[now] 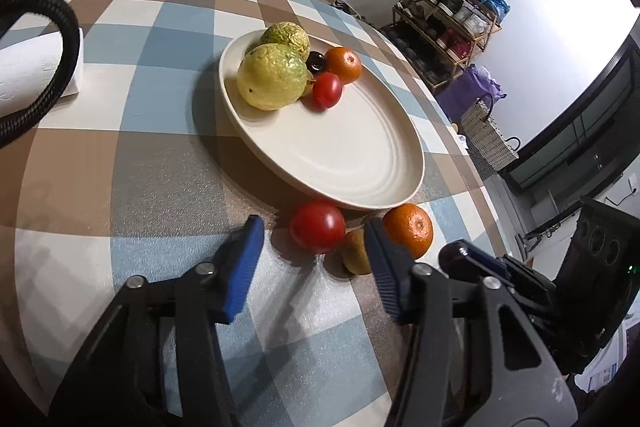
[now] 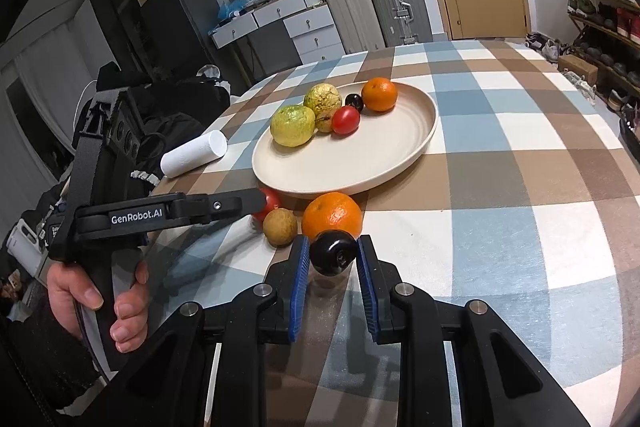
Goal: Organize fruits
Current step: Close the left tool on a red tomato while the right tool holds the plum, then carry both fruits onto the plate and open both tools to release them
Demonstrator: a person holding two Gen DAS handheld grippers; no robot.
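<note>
A person's hand (image 2: 100, 291) is gripping the handle of the left gripper (image 2: 256, 203) at the left of the right wrist view, something the left wrist view is not showing at all. That gripper's own camera is showing its jaws standing wide apart and holding nothing (image 1: 312, 239), the blue pads (image 1: 244, 267) flanking a red tomato (image 1: 317, 226) and a small brownish fruit (image 1: 354, 253) on the checked tablecloth (image 1: 120, 167), just in front of the cream plate (image 1: 340, 155). An orange (image 1: 410, 229) is sitting just right of them, by the plate's rim. On the plate's far side, two yellow-green fruits (image 1: 272, 77), a dark plum, a second tomato and a second orange are lying clustered together. A white paper roll (image 2: 194, 153) is lying left of the plate. Only the right wrist view is showing the right gripper (image 2: 333, 255), narrowly open with a dark plum (image 2: 332, 253) sitting between its pads; whether the pads are pressing it, I cannot tell.
</note>
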